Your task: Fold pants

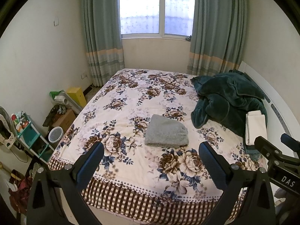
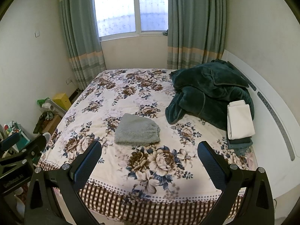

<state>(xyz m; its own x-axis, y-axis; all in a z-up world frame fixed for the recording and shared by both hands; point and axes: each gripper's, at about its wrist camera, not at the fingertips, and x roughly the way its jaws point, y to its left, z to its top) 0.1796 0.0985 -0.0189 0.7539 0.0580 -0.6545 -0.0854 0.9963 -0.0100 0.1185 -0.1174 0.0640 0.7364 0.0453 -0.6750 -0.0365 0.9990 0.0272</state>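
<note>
Left wrist view shows the left gripper (image 1: 151, 161) and right gripper (image 2: 150, 161) with jaws wide and empty above the bed (image 1: 131, 193) edge, while the grey pants (image 1: 166, 132) lie folded mid-bed, so a careless nudge could undo the bundle.

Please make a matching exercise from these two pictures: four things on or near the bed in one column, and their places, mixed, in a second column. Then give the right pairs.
Things:
1. folded grey fuzzy pants
2. crumpled dark green plush blanket
3. folded white cloth
4. yellow box

Places:
A. on the floor left of the bed
B. middle of the floral bedspread
C. on top of a stack of dark folded clothes
D. far right part of the bed, by the white headboard

Pairs: 1-B, 2-D, 3-C, 4-A
</note>
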